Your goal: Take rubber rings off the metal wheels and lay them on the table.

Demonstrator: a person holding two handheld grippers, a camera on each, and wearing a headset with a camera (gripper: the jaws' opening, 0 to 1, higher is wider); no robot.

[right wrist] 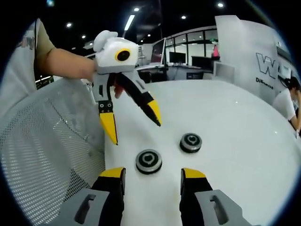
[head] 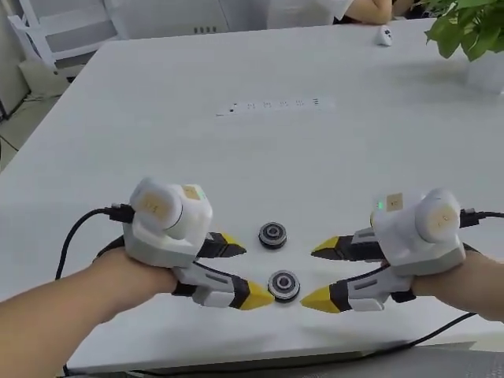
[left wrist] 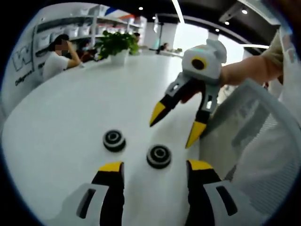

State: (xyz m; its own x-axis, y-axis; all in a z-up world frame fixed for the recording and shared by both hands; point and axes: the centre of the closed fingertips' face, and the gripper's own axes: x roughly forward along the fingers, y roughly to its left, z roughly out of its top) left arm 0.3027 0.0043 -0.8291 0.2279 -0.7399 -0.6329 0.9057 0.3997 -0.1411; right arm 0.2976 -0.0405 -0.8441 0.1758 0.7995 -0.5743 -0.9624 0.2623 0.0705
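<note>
Two small metal wheels with black rubber rings lie flat on the white table. The near wheel sits between the facing tips of both grippers, touched by neither. The far wheel lies just behind it. My left gripper is open, its yellow tips just left of the near wheel. My right gripper is open too, pointing at the same wheel from the right.
The table's front edge runs close below the near wheel. A potted plant stands at the far right corner, with a white mouse beside it. A flush socket strip lies mid-table. A mesh chair back is behind the edge.
</note>
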